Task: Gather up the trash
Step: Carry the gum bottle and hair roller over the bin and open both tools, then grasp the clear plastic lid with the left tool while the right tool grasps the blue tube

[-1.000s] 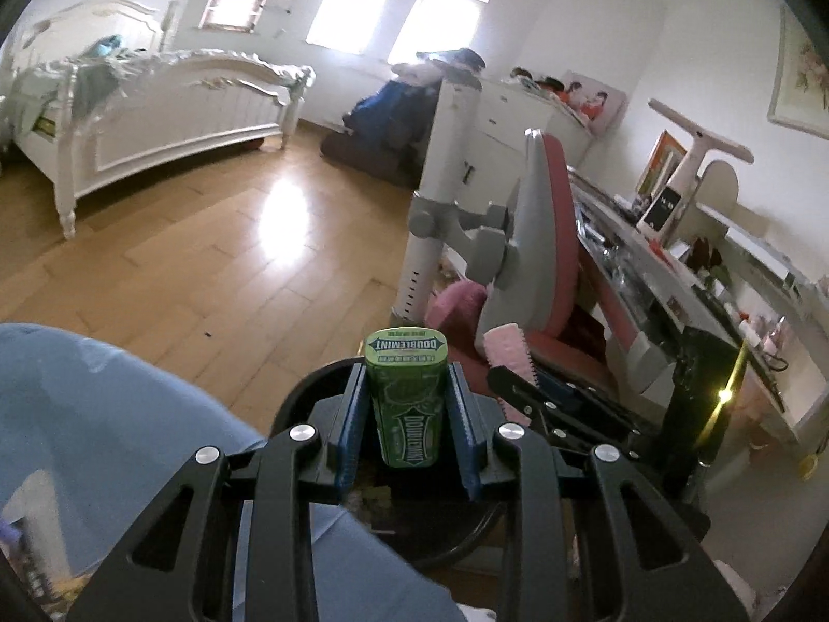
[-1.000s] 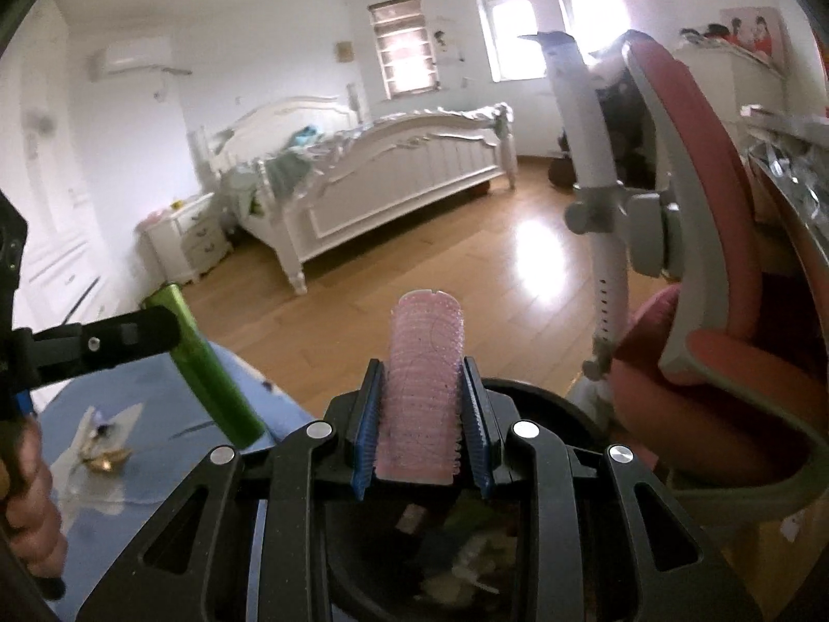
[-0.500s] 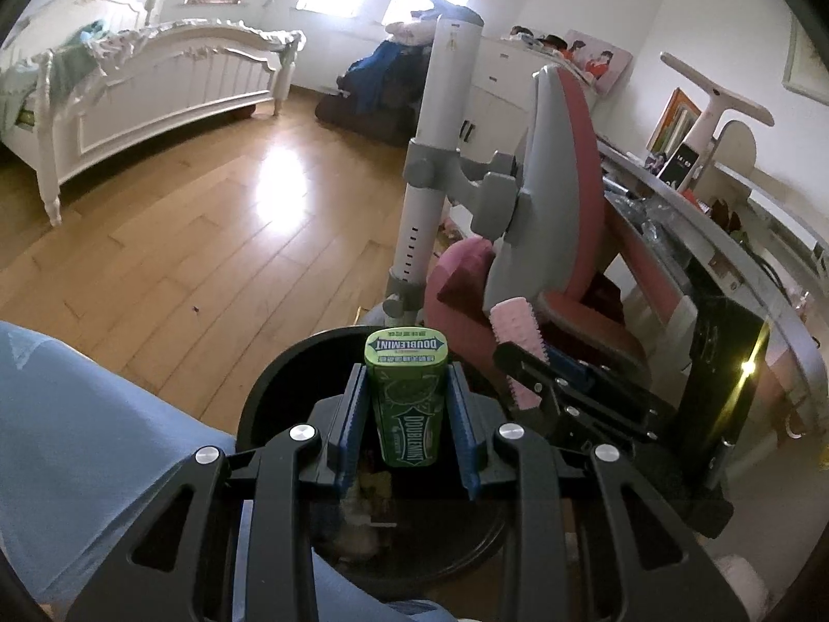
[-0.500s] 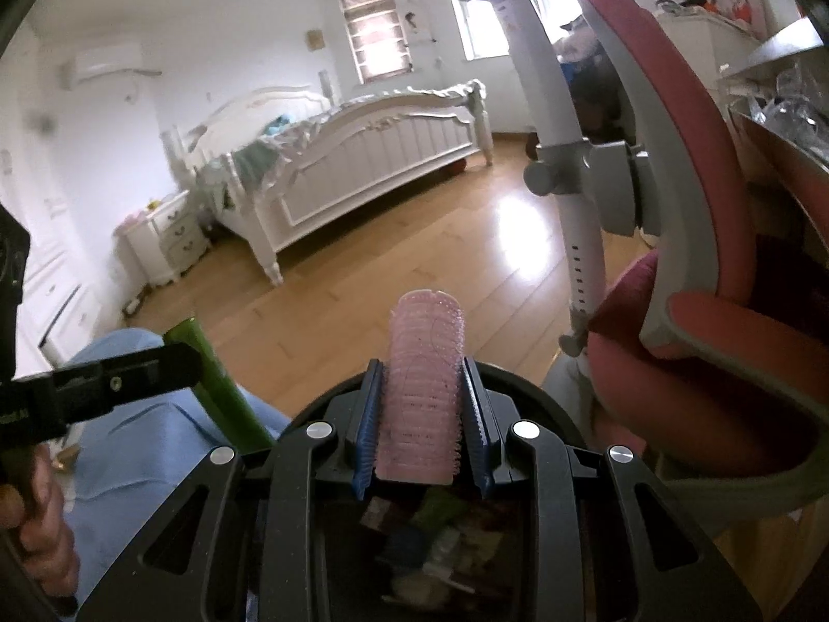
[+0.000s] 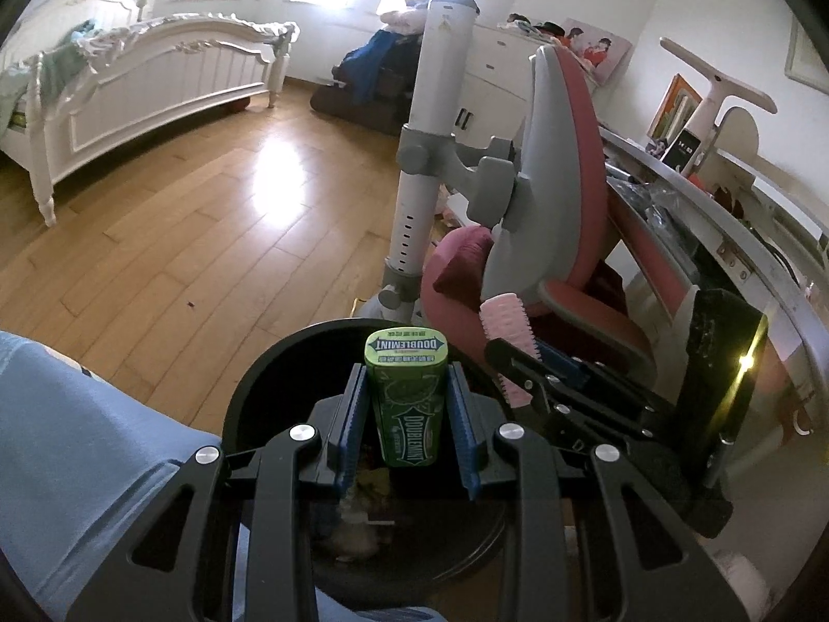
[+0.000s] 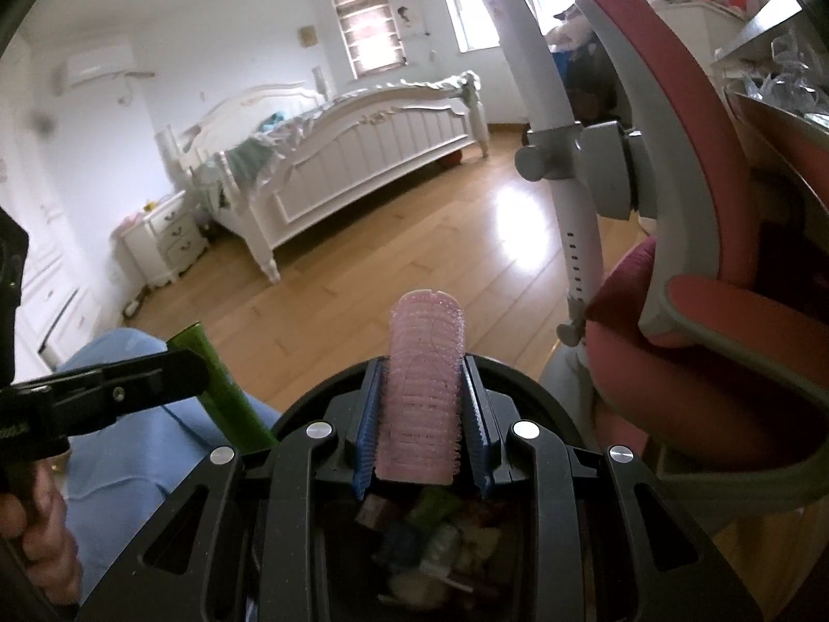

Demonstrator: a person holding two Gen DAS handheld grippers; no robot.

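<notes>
Lettering is the clearest detail in the left wrist view: a green gum bottle (image 5: 405, 398) stands upright between the blue pads of the left gripper (image 5: 404, 414), its lid printed "DOUBLEMINT" in white on a dark band with a line of small characters above it that are too fine to read, and the same word running down its front. The pads press on both sides of the bottle, so the tool is clamped on it. Directly below and behind it sits a round black trash bin (image 5: 269, 378), with pale scraps dimly visible inside. To the right, the right gripper (image 5: 518, 363) reaches in over the bin's rim, gripping a pink hair roller (image 5: 505, 319). A red and grey desk chair (image 5: 559, 217) stands just past the bin, a white bed (image 5: 155, 78) farther back across the wooden floor, and a blue cloth (image 5: 77, 446) lies at the left. In the right wrist view, the hair roller (image 6: 422, 389) stands upright between the right gripper's (image 6: 422, 433) blue pads, held firmly, above the open trash bin (image 6: 539, 399), where a jumble of coloured wrappers shows; no print on them is legible. At the left, the left gripper (image 6: 199, 370) holds the green bottle (image 6: 223, 389), here seen tilted from the side, and a hand (image 6: 36, 528) grips its handle. No writing on the roller can be made out.
</notes>
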